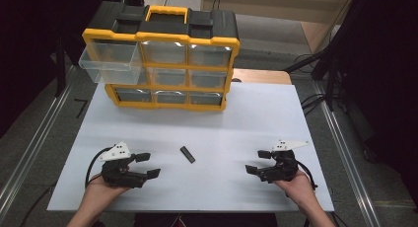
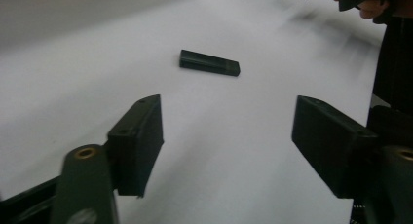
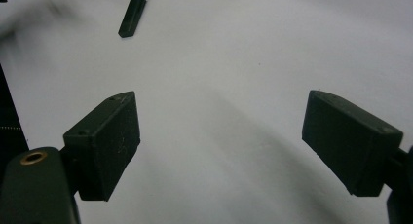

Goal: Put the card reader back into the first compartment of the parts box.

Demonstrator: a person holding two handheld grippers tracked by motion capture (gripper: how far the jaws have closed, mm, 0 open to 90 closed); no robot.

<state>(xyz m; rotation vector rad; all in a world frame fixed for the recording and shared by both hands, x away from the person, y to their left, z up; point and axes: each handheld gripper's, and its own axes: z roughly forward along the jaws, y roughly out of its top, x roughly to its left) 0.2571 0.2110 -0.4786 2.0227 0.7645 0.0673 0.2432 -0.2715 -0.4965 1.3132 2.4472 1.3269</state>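
White table (image 1: pixel 246 113) carries a yellow drawer organizer (image 1: pixel 162 59) at the far edge, and a small black stick (image 1: pixel 187 154) lies flat in the middle between us. We hold the left gripper (image 1: pixel 148 165) with jaws wide apart and empty, and the right gripper (image 1: pixel 259 162) the same. We judge the left one nearer; the stick's long axis runs across its jaws.
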